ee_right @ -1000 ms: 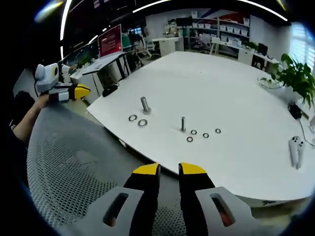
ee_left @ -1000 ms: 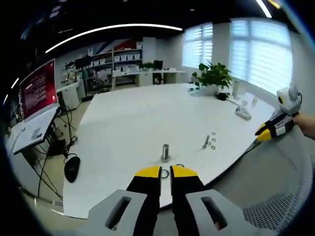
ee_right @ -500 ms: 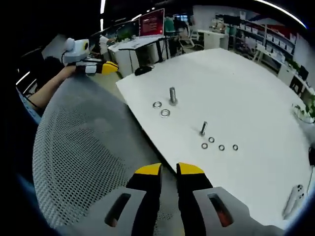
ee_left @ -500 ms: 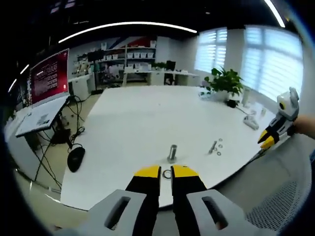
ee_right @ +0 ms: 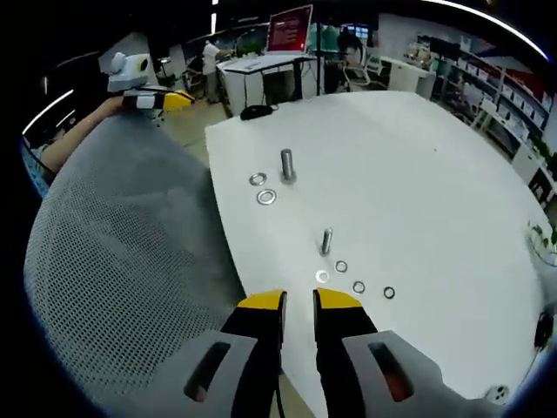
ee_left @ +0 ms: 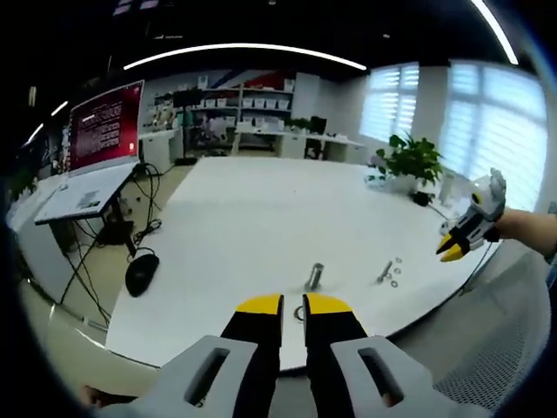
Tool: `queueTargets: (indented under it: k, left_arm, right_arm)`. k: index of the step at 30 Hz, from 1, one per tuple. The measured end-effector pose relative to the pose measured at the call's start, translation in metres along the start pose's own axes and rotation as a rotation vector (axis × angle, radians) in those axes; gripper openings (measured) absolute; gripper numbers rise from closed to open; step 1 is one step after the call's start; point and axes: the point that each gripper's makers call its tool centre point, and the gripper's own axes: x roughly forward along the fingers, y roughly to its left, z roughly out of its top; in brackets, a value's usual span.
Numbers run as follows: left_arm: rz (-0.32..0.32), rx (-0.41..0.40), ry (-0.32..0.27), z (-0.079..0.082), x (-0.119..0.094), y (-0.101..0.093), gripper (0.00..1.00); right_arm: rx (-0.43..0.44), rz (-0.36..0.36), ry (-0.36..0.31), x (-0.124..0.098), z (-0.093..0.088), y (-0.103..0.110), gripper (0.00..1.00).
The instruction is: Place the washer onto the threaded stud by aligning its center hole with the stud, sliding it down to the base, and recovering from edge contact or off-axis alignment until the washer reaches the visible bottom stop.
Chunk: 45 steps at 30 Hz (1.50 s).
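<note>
Threaded stud (ee_right: 326, 240), the thin one, stands bare on the table (ee_right: 418, 174) just ahead of the right tongs (ee_right: 298, 301); no washer on it, so the task is not started as far as I can judge.

Largest first: grey mesh chair back (ee_right: 122, 261) sits left of the right tongs, the table ahead of both tongs. A thicker stud (ee_left: 315, 276) stands just ahead of the left tongs (ee_left: 292, 304), with two bigger washers (ee_right: 266, 197) beside it. Four small washers lie by the thin stud, the nearest washer (ee_right: 323, 277) just off the right tongs' tips.

Both tongs are nearly closed, nothing gripped.

Versus 0.5 s ago: right tongs have moved off the chair back toward the table edge, so the small washers sit much closer. Left view has barely shifted.

Left: pick, align, slide to base.
</note>
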Motion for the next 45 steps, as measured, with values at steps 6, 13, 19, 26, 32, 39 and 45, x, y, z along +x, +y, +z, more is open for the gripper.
queueTargets:
  k: [6,13,19,26,32,39,45]
  left_arm:
    - [0.005,0.005,0.008,-0.001,0.000,-0.001,0.06]
    - [0.004,0.011,0.021,-0.003,0.000,-0.003,0.06]
    - [0.002,0.011,0.021,-0.003,0.000,-0.003,0.06]
    - [0.007,0.006,0.020,-0.002,0.001,0.000,0.06]
    - [-0.002,0.012,0.034,-0.005,0.001,-0.001,0.05]
    - [-0.010,-0.005,0.001,-0.001,0.000,0.000,0.05]
    - [-0.018,0.003,0.021,-0.004,0.001,-0.001,0.04]
  right_arm:
    - [-0.032,0.040,0.068,0.030,-0.011,0.001,0.15]
    - [-0.062,0.067,0.120,0.052,-0.008,-0.002,0.15]
    - [-0.165,0.115,0.138,0.062,0.016,0.014,0.15]
    - [-0.292,0.166,0.171,0.078,0.047,0.032,0.15]
    - [-0.423,0.199,0.247,0.096,0.066,0.045,0.15]
    - [-0.527,0.238,0.329,0.124,0.082,0.061,0.15]
    - [-0.600,0.246,0.388,0.144,0.098,0.067,0.16]
